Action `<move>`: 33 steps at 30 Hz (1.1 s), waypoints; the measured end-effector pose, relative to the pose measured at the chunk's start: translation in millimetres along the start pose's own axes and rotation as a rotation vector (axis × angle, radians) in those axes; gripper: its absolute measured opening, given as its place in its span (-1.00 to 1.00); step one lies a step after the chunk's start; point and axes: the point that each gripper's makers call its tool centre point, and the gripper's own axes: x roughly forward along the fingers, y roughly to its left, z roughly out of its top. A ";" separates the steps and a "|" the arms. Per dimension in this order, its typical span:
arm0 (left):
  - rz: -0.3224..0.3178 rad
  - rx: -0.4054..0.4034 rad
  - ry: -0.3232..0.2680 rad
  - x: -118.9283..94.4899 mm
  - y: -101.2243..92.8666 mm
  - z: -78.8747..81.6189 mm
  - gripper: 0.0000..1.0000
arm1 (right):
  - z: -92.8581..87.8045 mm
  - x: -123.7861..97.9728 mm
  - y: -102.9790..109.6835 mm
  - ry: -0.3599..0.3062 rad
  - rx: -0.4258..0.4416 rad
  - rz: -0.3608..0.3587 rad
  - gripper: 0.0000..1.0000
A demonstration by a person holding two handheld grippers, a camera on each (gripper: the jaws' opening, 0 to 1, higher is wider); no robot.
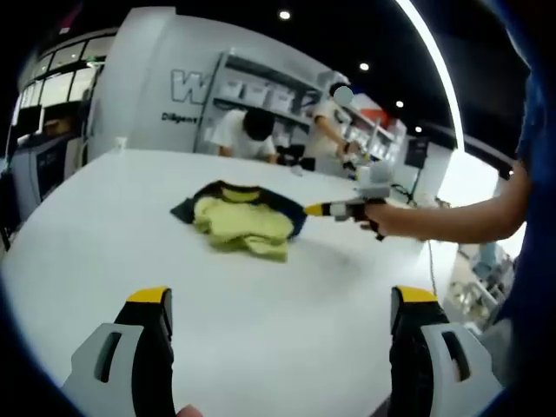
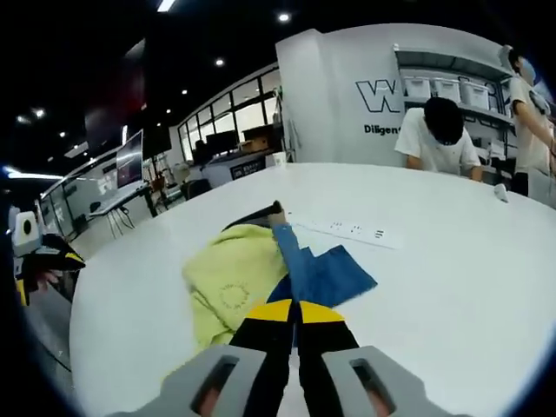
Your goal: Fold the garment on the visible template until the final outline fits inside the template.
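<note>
Nearest, we logged the left gripper [image 1: 282, 326], jaws wide apart over bare white table [image 1: 104, 261], holding nothing. Beyond it, mid-table, lay the garment [image 1: 243, 221], a bunched yellow-and-navy heap; we saw no template outline around it. At its right edge sat the right gripper [image 2: 296, 311], jaws closed together on the blue hem, so far as we could judge. Step in hand, by our reading: gripping an edge to fold. Next move calls for bringing that edge across the heap. Farthest: two people [image 1: 248, 135] at shelves [image 1: 261, 87].
</note>
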 end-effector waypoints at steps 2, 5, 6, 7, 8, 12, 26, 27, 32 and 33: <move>-0.018 0.006 0.002 0.9 -6.9 -0.9 0.98 | -7.4 -18.2 11.5 0.003 0.007 0.009 -1.00; -0.035 0.015 0.005 1.5 -13.0 -1.8 0.98 | -31.2 -49.8 35.1 0.035 -0.018 0.023 -1.00; -0.039 0.015 0.008 1.5 -13.9 -2.3 0.98 | -36.4 -55.5 38.4 0.044 -0.023 0.031 -1.00; -0.046 0.016 0.010 1.1 -14.9 -2.9 0.98 | -44.2 -66.6 44.8 0.052 -0.017 0.038 -1.00; -0.047 0.016 0.010 1.1 -15.1 -3.0 0.98 | -45.6 -68.5 45.1 0.053 -0.011 0.039 -1.00; -0.059 0.022 0.014 1.6 -16.8 -4.6 0.98 | -71.9 -103.3 59.2 0.076 0.052 0.043 -1.00; -0.165 0.071 0.029 25.4 -40.5 -1.2 0.97 | -140.3 -209.7 15.3 0.178 0.129 -0.139 -1.00; -0.177 0.072 0.029 28.5 -44.0 0.7 0.97 | -139.9 -211.5 8.9 0.180 0.119 -0.154 -1.00; -0.211 0.109 0.046 48.1 -48.8 6.5 0.89 | -127.8 -207.2 -25.9 0.183 0.092 -0.227 -1.00; -0.220 0.121 0.050 55.0 -49.7 8.0 0.88 | -125.1 -202.4 -32.7 0.185 0.081 -0.244 -1.00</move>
